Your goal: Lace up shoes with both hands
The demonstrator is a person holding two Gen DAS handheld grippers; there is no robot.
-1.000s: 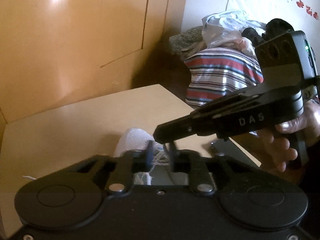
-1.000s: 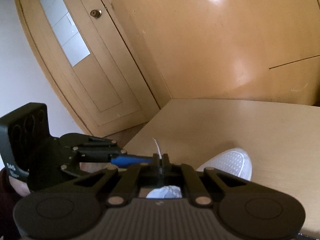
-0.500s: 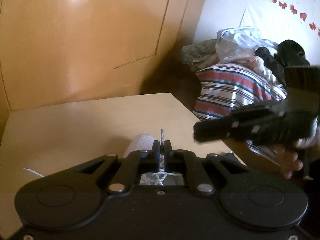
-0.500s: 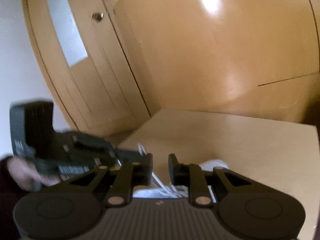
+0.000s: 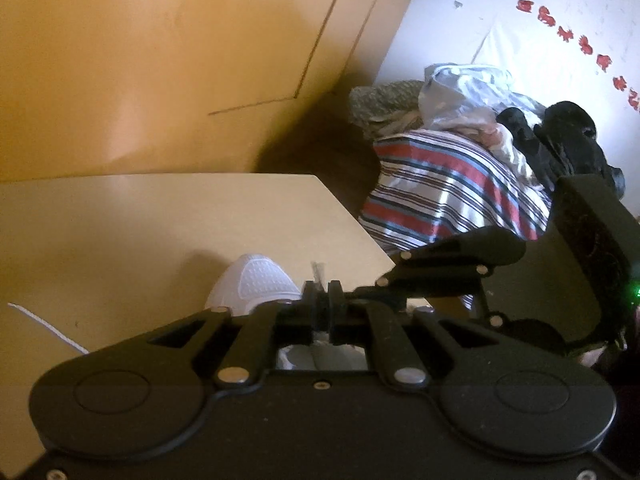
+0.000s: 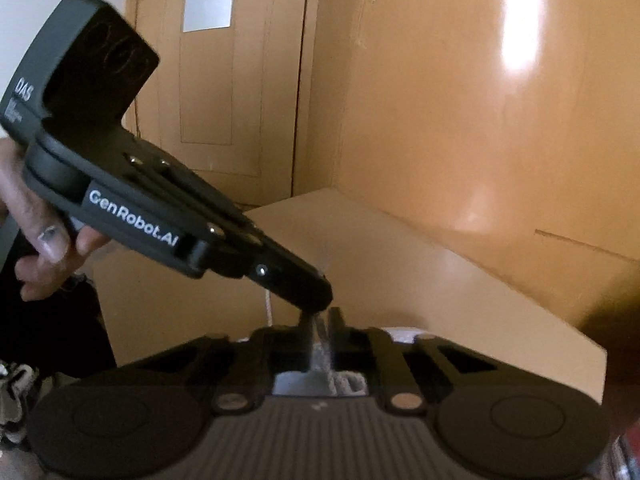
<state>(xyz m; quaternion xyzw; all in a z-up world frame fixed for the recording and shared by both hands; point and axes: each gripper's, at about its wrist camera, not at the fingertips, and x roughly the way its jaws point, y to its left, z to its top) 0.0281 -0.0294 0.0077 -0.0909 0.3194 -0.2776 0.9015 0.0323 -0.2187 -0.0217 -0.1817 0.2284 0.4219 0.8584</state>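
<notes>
left gripper (image 5: 321,295): jaws pinched on the lace tip (image 5: 318,270)
right gripper (image 6: 321,318): jaws narrow around the lace (grip unclear)
shoe (image 5: 256,286): white, beyond the left jaws on the bench (image 5: 140,232)

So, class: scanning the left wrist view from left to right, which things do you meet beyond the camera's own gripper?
Loose white lace → white shoe → lace tip in the left gripper → right gripper → striped cloth → black bundle.
</notes>
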